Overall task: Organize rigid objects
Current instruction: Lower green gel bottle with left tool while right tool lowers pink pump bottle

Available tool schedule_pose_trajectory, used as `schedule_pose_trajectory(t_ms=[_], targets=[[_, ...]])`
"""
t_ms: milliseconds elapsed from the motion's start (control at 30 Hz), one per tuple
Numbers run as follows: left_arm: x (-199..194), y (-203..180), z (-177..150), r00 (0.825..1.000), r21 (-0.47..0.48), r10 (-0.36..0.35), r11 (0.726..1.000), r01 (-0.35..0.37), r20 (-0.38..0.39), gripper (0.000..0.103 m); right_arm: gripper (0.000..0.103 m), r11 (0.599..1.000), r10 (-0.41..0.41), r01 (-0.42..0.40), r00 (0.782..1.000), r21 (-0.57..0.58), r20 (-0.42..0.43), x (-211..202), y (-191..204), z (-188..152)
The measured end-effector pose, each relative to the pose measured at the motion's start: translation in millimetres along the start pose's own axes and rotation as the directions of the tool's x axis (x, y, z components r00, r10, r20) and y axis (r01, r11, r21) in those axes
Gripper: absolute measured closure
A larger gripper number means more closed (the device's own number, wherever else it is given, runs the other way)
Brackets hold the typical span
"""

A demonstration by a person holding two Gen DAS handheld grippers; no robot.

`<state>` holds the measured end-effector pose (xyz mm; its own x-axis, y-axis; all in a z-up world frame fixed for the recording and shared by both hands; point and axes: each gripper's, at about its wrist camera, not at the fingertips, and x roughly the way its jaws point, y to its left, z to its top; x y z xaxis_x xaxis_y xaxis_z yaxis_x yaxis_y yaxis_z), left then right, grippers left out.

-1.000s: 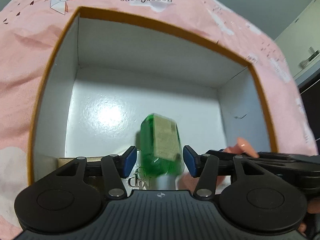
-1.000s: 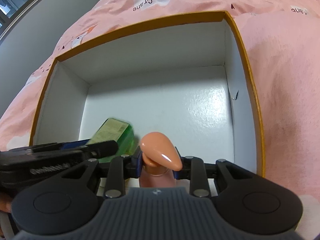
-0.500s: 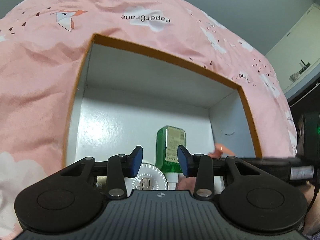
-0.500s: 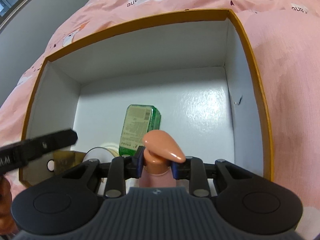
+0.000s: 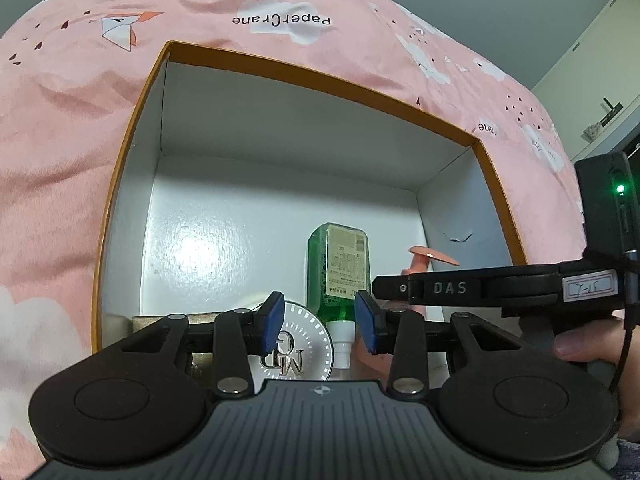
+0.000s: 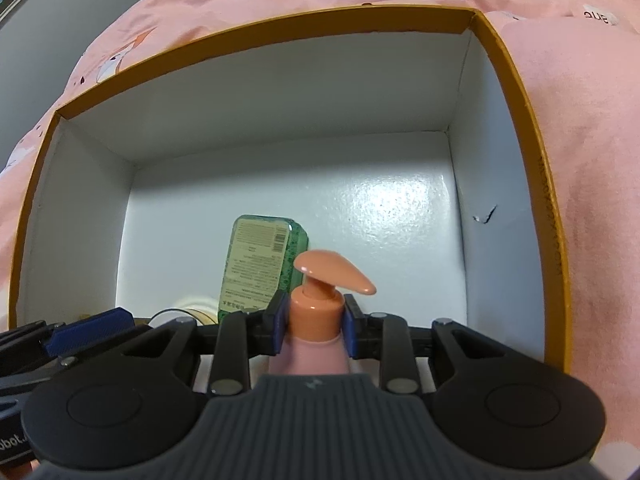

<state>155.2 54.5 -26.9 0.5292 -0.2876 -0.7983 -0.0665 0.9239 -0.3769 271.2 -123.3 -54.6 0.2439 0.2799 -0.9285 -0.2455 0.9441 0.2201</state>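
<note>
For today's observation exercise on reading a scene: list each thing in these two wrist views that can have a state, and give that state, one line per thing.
Box: open, no lid on it, resting on the pink bedding.
Green bottle: lying flat on the box floor, label up, white cap on.
Pink pump bottle: upright, gripped at the neck, low inside the box.
Round tin: lid on, inside the box.
Left gripper: open, holding nothing.
Right gripper: shut on the pink pump bottle.
</note>
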Motion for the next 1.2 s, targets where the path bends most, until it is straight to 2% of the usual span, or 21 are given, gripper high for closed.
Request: schedule_pose_trajectory(t_ms=[133, 267, 400, 467, 500, 567, 800, 900, 933, 1033, 1200], targets=[[-1, 0, -1, 1.0, -0.003, 0.002, 1.0, -0.002, -0.001, 0.057, 0.074, 1.0, -0.014, 0.013, 1.0, 0.017, 0.005, -4, -4, -3], [-4, -3, -2, 1.0, 0.006, -0.005, 1.0, 0.005, 0.004, 0.057, 0.069, 0.996, -0.066, 0.065, 0.998, 0.053, 0.012, -1, -9, 0], [-4, -5, -3, 1.0, 0.008, -0.002, 1.0, 0.002, 0.004, 0.057, 0.069, 0.999, -0.031, 0.031, 0.999, 0.044, -0.008, 4, -11, -3], [-4, -5, -4, 1.0, 0.012, 0.003, 1.0, -0.003, 0.003, 0.057, 0.061, 0.999, -0.032, 0.032, 0.999, 0.023, -0.008, 5, -9, -6], [-5, -6, -5, 1.0, 0.016, 0.004, 1.0, -0.005, 0.006, 0.057, 0.058, 0.999, -0.041, 0.041, 0.999, 0.015, 0.003, 3, -8, -7], [-6, -8, -6, 1.0, 0.031, 0.012, 0.999, -0.012, 0.013, 0.057, 0.046, 0.999, -0.053, 0.053, 0.998, 0.005, 0.035, -3, -5, -8], [-17, -21, -11, 0.999, 0.079, 0.008, 0.997, -0.012, 0.052, 0.057, 0.044, 0.996, -0.05, 0.058, 0.992, -0.066, 0.112, -37, 8, -16], [-27, -26, -14, 0.996, 0.106, 0.003, 0.994, -0.013, 0.091, 0.057, 0.039, 0.993, -0.048, 0.064, 0.987, -0.098, 0.152, -53, 15, -25], [-31, -28, -15, 0.994, 0.116, 0.001, 0.993, -0.013, 0.107, 0.056, 0.036, 0.991, -0.053, 0.073, 0.984, -0.11, 0.171, -61, 14, -31], [-45, -36, -20, 0.985, 0.162, -0.004, 0.987, -0.024, 0.17, 0.052, 0.035, 0.984, -0.062, 0.099, 0.97, -0.146, 0.236, -78, 19, -42], [-66, -45, -31, 0.968, 0.206, -0.041, 0.978, -0.012, 0.247, 0.05, 0.031, 0.983, -0.024, 0.086, 0.937, -0.163, 0.347, -110, 22, -66]])
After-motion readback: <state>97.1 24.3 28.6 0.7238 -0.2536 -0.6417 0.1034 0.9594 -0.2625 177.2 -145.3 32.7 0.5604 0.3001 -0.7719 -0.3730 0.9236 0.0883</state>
